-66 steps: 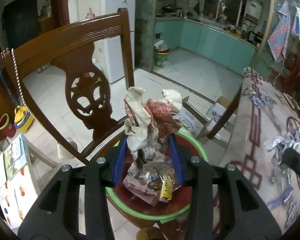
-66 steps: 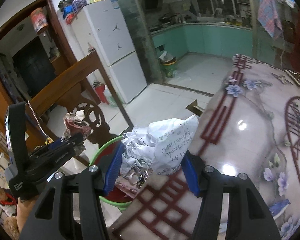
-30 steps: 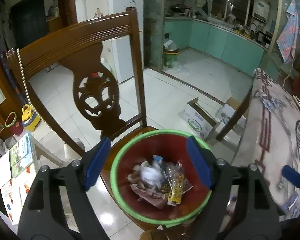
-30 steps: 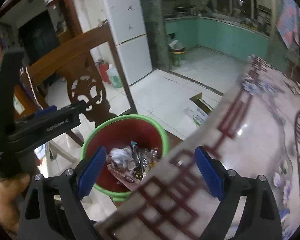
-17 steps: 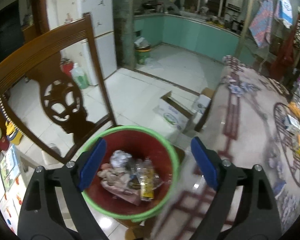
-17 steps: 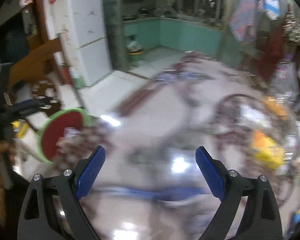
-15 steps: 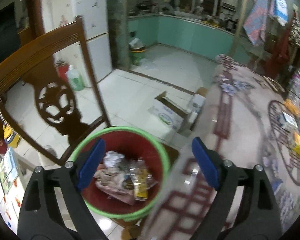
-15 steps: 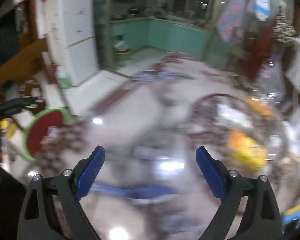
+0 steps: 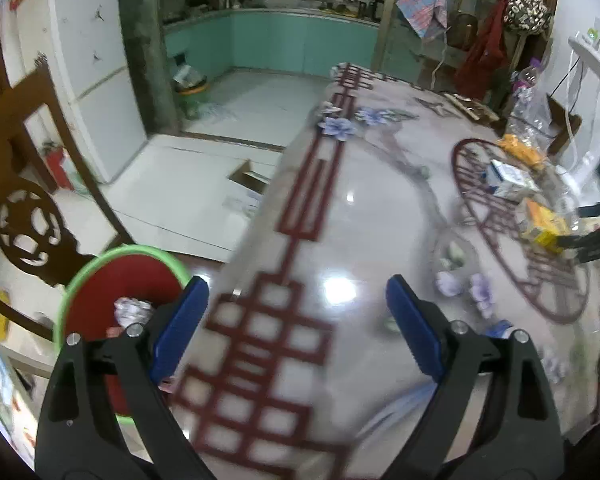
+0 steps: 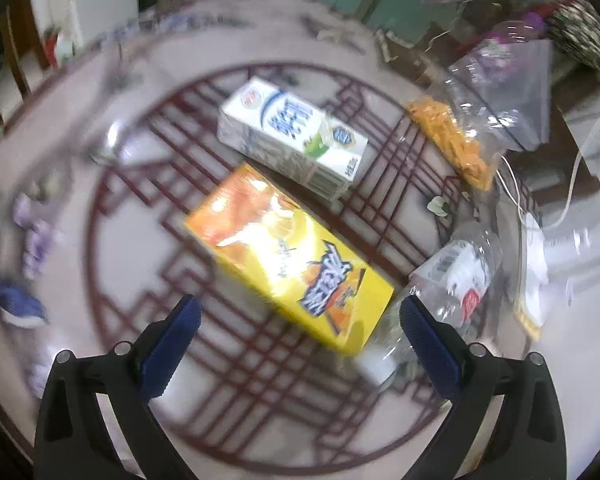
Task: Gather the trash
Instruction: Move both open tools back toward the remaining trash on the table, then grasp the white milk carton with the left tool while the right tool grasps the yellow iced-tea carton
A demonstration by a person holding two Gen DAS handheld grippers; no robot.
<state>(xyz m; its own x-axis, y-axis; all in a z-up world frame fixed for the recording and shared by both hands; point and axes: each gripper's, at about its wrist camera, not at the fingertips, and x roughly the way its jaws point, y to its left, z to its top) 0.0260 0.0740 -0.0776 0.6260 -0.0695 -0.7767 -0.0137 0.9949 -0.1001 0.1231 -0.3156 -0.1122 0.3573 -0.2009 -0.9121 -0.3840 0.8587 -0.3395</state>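
Both grippers emptied, back over the table.
We have dropped the paper into the bin (image 9: 116,276), lower left; left gripper (image 9: 296,320) opening, right gripper (image 10: 298,330) spread wide, empty, above the yellow carton (image 10: 288,256) at centre.

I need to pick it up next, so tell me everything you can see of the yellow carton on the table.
The yellow carton is a long box, seemingly glossy card, yellow shading to orange at its far end, with blue and white lettering. It lies flat and slantwise on the table, on the red lattice circle. A white carton lies just behind it, and a crushed clear bottle sits at its near right corner. Nothing grips it.
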